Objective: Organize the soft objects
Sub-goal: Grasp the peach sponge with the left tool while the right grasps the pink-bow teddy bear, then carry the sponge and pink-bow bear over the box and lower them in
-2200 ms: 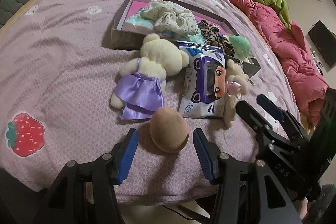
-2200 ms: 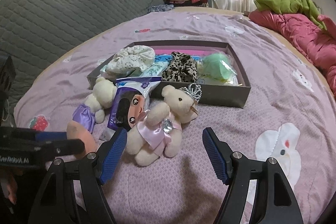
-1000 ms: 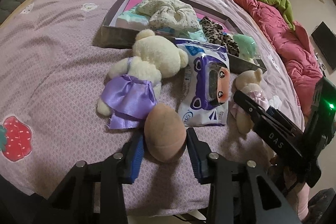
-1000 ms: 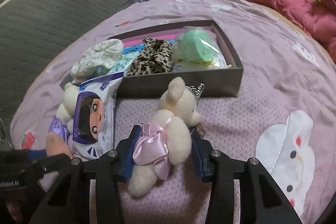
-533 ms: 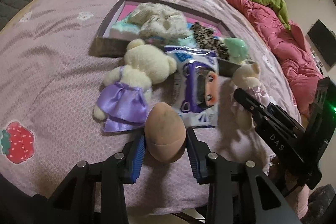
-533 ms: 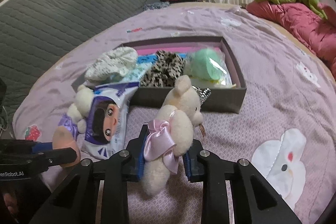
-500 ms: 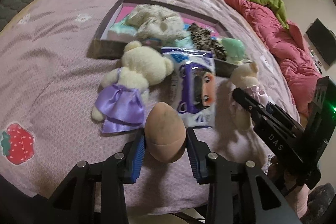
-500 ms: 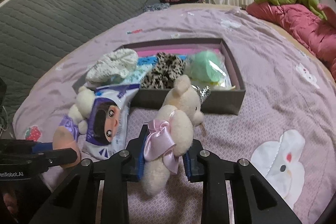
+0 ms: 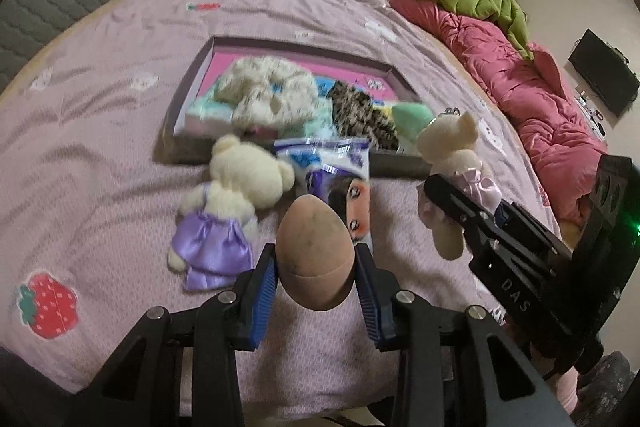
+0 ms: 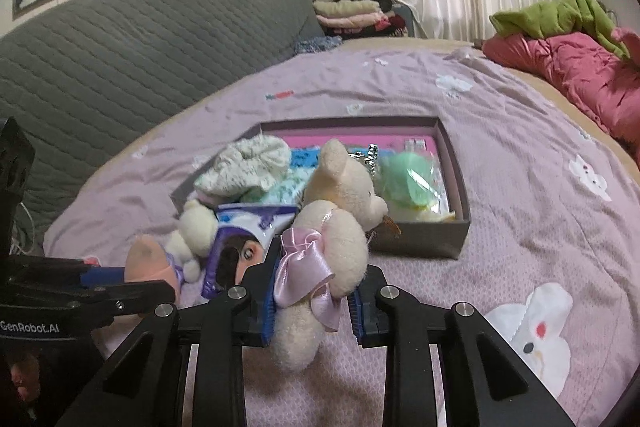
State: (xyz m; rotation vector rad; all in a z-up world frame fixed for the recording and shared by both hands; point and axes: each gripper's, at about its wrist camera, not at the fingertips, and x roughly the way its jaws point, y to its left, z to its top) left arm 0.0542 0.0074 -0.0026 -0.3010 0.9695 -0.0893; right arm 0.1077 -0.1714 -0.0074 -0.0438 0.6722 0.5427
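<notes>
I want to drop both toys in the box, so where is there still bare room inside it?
The box is crowded along its left and near side: cream scrunchie, leopard fabric, green pouch. Bare pink floor shows only along the far wall. The bed sheet right of the box is free.

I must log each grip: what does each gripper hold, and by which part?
Left gripper: brown egg-shaped sponge, by its wide lower sides. Right gripper: bear with pink bow, around its body.

box (image 10: 456,239) crowded, bear (image 9: 236,187) and packet (image 9: 340,179) blocking near wall
</notes>
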